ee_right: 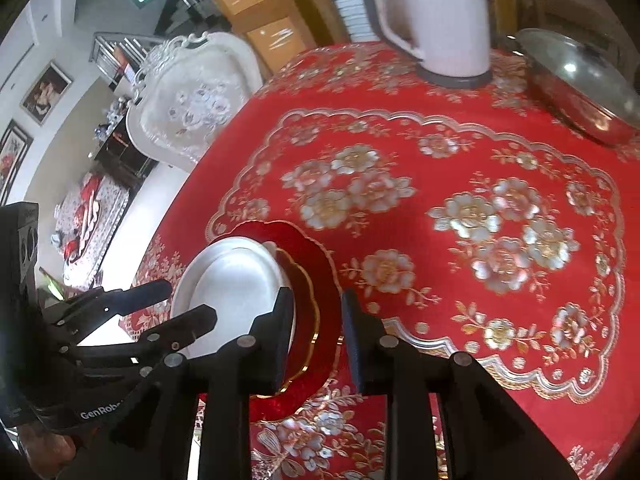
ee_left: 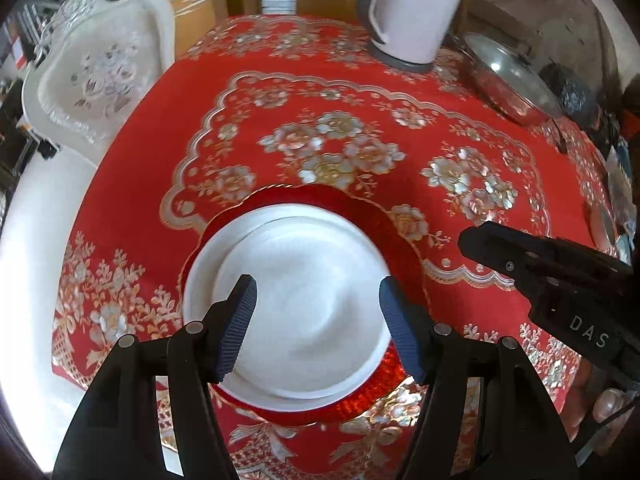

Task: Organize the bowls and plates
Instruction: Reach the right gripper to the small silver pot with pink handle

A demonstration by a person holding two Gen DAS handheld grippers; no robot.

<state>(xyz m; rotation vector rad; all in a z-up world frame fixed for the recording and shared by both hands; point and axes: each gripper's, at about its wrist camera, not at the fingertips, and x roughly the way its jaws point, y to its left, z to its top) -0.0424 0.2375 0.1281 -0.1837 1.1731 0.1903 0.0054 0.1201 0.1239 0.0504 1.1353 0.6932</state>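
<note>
The stack of white round ceramic dishes (ee_left: 296,312) sits nested on a red scalloped plate with a gilt rim (ee_left: 404,240), which lies flat on the red tablecloth with silver-and-gold flowers (ee_left: 304,92) near the table's front-left edge. From the left wrist view, the left gripper (ee_left: 318,320) hangs directly over the stack with its jaws spread wide, one blue ribbed pad (ee_left: 236,330) at about 9 o'clock of the white dishes and the other at 3 o'clock; neither appears to touch a rim, and it holds nothing. The right gripper (ee_right: 316,336) is also empty, its jaws narrower, straddling the red plate's right rim, which lies at roughly 10 o'clock from its tips in its own view. The left gripper is plainly the nearer to the white dishes, the right to the red plate's edge. How many white pieces are nested I cannot tell. At 12 to 1 o'clock, well apart, stand a white electric kettle with a grey handle (ee_left: 408,12) and a steel pan under a glass lid (ee_left: 508,76).
</note>
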